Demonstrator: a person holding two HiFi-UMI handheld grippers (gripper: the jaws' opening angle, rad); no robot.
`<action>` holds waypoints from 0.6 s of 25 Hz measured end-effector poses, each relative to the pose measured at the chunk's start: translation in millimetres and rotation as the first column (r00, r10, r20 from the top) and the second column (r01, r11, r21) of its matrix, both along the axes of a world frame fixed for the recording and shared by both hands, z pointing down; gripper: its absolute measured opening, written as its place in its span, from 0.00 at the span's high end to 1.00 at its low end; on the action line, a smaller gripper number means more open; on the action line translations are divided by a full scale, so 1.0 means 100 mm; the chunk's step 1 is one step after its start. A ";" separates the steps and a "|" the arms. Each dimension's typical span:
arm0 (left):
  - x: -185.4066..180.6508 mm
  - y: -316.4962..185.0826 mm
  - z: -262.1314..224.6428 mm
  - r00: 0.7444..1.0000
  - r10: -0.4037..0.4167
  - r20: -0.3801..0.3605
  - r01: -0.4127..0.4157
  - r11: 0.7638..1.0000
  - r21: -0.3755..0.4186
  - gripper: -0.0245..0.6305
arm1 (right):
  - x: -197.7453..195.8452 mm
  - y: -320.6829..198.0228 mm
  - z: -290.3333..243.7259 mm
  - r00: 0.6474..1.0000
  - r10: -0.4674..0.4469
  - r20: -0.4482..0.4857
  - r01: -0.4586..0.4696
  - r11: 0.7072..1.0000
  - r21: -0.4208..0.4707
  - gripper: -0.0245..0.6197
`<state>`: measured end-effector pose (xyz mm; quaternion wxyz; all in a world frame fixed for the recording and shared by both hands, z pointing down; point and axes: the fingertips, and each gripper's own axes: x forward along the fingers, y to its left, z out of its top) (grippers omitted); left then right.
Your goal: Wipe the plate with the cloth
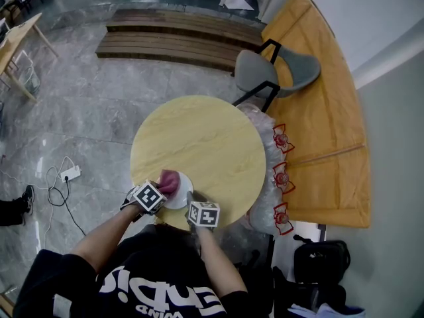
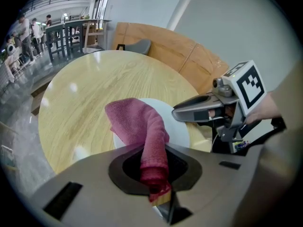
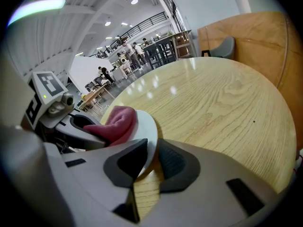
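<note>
Round table (image 1: pixel 199 144), centre of the head view: pale wood-grain top, glossy

Around it: grey shell chair (image 1: pixel 275 71) on black legs at upper right; crinkled clear plastic bag (image 1: pixel 265 171) with red prints against the table's right edge; curved wooden platform (image 1: pixel 324 131) along the right; dark slatted bench (image 1: pixel 179 42) at the top; white power strip (image 1: pixel 69 173) with cable on the grey marbled floor (image 1: pixel 99 111) at left; black bag (image 1: pixel 321 260) at lower right

Plate (image 1: pixel 183 189): small, round, white and smooth, at the table's lower edge, just in front of the person. The right gripper (image 3: pixel 149 161) pinches its near rim between dark ribbed pads, jaws narrow

Cloth (image 2: pixel 142 126): magenta, nubby towelling, bunched into a thick fold, lying on the plate's left part. One end is clamped in the left gripper (image 2: pixel 155 171), jaws nearly together on it

Hard to make out: in the head view the marker cubes cover both grippers' jaws, the cloth hides part of the plate, and the bag's prints are too small to read
</note>
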<state>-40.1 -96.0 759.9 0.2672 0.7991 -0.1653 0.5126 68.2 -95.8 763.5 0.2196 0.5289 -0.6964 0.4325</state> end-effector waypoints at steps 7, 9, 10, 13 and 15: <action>0.10 -0.11 -0.04 1.000 0.006 0.005 -0.007 0.999 0.046 0.88 | 0.00 0.01 -0.01 1.000 0.013 -0.006 -0.013 1.000 0.005 0.83; 0.16 -0.12 -0.04 1.000 0.006 -0.003 -0.006 0.999 0.046 0.88 | 0.00 0.01 -0.01 1.000 0.019 -0.007 -0.019 1.000 0.004 0.83; 0.21 -0.10 -0.04 1.000 0.006 -0.017 -0.006 0.999 0.037 0.88 | 0.00 0.01 0.00 1.000 0.021 -0.007 -0.021 1.000 0.004 0.83; 0.38 -0.02 -0.08 0.998 0.023 -0.065 -0.023 1.000 -0.003 0.88 | 0.00 0.00 -0.01 1.000 0.025 -0.006 -0.025 1.000 0.001 0.83; 0.40 -0.04 -0.11 0.998 0.029 -0.062 -0.029 1.000 0.005 0.88 | 0.00 0.00 -0.01 1.000 0.027 -0.004 -0.027 1.000 -0.002 0.83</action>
